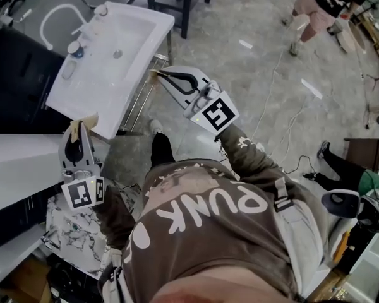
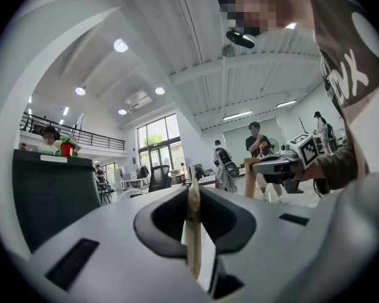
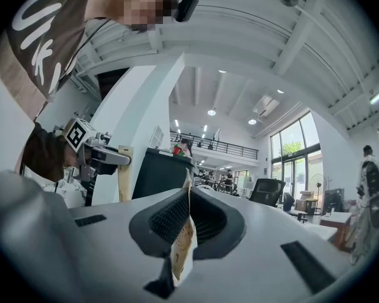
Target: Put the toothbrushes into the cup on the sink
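Near the sink [image 1: 134,40], we hold the left gripper [image 1: 79,128] clamped on a tan strip [image 2: 193,227]; the right gripper [image 1: 161,75] clamps a printed packet [image 3: 183,245].

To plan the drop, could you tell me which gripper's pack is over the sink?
The left gripper's beige pack, at the sink's near corner; the right gripper's pack sits just off its side edge.

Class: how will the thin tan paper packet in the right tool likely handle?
Probably light: the thin tan paper packet looks sliver-thin edge-on in the right tool. Likely fairly stiff, since it stands straight, though its lower edge curls, so it may crease.
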### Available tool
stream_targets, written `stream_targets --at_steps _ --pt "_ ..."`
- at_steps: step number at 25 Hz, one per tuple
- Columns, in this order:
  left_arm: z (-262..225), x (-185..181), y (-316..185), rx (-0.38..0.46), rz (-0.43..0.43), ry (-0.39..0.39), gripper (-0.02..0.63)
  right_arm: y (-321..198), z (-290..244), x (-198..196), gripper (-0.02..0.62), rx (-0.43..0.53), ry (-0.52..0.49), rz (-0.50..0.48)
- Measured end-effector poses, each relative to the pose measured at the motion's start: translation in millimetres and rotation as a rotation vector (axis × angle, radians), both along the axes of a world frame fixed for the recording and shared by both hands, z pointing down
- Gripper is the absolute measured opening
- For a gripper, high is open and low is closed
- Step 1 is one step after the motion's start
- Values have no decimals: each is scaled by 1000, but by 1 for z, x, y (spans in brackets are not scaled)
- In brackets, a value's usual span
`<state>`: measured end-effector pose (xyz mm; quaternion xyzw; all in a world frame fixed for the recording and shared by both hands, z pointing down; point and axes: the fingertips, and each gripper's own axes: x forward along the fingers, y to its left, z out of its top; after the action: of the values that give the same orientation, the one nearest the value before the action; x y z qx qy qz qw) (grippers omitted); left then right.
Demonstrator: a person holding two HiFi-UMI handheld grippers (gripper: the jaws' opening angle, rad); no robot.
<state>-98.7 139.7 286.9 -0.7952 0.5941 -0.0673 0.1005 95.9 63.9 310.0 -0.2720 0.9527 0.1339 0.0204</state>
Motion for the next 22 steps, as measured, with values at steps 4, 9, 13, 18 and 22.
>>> stream_targets --at_steps 4,9,13,18,22 --pt "10 -41 -66 -8 2 33 41 -67 9 -36 14 -4 46 17" --pt "11 -87 -142 -14 9 58 41 -165 15 -88 14 -26 87 29" --pt "18 -123 -195 -20 7 67 41 -254 15 -139 14 -13 94 25" --pt "28 -153 -234 -42 -7 86 41 -358 20 -199 14 14 87 39" --pt "39 -166 -258 -67 -16 93 41 -434 37 -243 14 50 122 46"
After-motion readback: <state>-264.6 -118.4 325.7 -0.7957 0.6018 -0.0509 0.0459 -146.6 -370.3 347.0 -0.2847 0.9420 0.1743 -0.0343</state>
